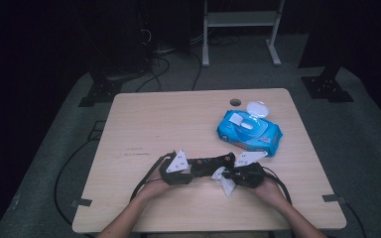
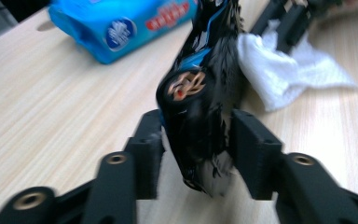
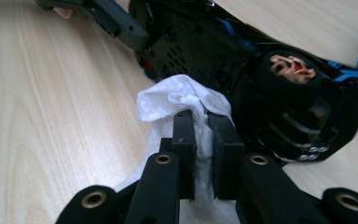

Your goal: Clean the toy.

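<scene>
While the left gripper clamps the black toy car at the table's near edge, the right gripper pinches a white wipe against it.

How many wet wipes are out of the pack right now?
1: a white wipe pinched in the right hand-held gripper, against the black toy car by the table's near edge. More may sit hidden in the blue pack.

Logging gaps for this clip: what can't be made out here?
- Toy car, high view: small and dark, hand-held grippers crowd it.
- Toy car's body, left gripper view: blurred; whether the pads press it is unclear.
- White wipe, right gripper view: lower part behind the jaws.
- Wipe pack label: too small.
</scene>
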